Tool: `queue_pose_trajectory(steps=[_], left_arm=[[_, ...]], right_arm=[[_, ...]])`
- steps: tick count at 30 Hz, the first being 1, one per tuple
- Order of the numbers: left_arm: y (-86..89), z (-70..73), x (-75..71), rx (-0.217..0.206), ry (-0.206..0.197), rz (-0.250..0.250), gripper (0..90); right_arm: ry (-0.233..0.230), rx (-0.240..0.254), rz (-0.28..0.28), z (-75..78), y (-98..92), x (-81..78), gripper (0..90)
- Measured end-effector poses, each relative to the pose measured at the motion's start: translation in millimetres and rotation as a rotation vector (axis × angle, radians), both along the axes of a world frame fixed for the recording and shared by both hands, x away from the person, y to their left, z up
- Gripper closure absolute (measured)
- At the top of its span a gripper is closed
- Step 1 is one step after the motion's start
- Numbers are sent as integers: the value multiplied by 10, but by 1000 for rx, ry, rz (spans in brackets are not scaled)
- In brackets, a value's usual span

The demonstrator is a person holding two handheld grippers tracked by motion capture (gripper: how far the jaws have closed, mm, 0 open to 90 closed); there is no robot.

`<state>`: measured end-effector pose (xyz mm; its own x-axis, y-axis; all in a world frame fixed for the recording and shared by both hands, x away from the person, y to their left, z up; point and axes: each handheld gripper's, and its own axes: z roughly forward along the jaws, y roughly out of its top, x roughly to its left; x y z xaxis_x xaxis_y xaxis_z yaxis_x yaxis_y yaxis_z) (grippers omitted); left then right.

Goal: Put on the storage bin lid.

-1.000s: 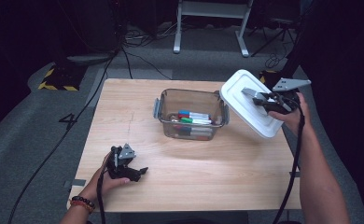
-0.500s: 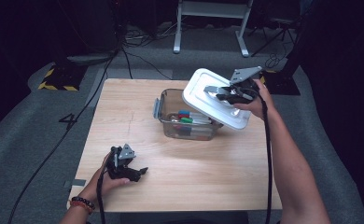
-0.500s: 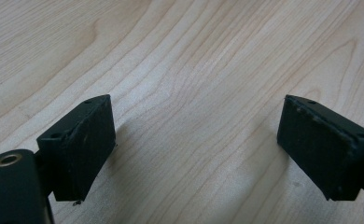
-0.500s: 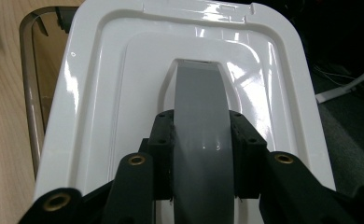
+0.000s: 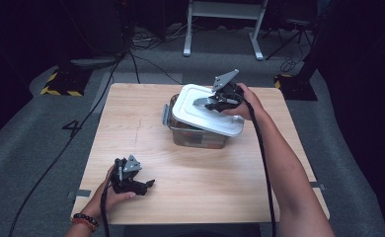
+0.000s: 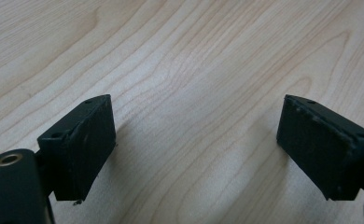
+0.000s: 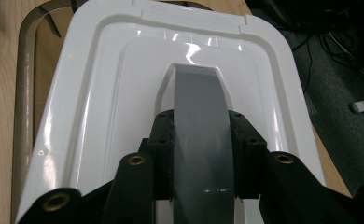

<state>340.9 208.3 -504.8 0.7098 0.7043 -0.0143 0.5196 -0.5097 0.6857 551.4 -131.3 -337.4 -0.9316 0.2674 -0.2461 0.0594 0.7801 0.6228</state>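
My right gripper (image 5: pixel 215 102), clamped on the white lid's (image 5: pixel 200 114) grey handle (image 7: pixel 199 135), hovers it at frame centre over the container (image 5: pixel 173 129); next: align, lower squarely.

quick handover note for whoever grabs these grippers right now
Right gripper: shut on the grey handle of the white lid, holding it tilted over the clear container.
Left gripper: open, nothing in it, resting on the table near the front left.
Done: lid picked up and brought over the container.
Left: set the lid down square on the rim, press it on, release.
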Motion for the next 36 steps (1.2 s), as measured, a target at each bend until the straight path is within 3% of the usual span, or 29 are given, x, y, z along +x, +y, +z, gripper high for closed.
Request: queue_pose_trajectory(steps=[8,17,22,25,28,30,33,36], left_arm=[[25,0,-51,0,0,13,120],[31,0,-60,0,1,14,120],[30,0,-60,-1,2,14,121],[31,0,-59,-1,1,14,120],[31,0,-59,0,2,14,120],[32,0,-59,0,2,13,120],[32,-1,-58,-1,2,13,120],[32,0,-59,0,2,13,120]], right_arm=[[2,18,43,-44,153,72,671],[-1,1,131,-43,203,14,671],[-7,0,129,-56,194,35,670],[-35,-12,103,-57,212,65,670],[-26,6,111,-67,201,73,670],[-7,14,140,-66,167,77,671],[14,-21,203,-66,134,68,672],[17,-34,225,-63,119,71,672]])
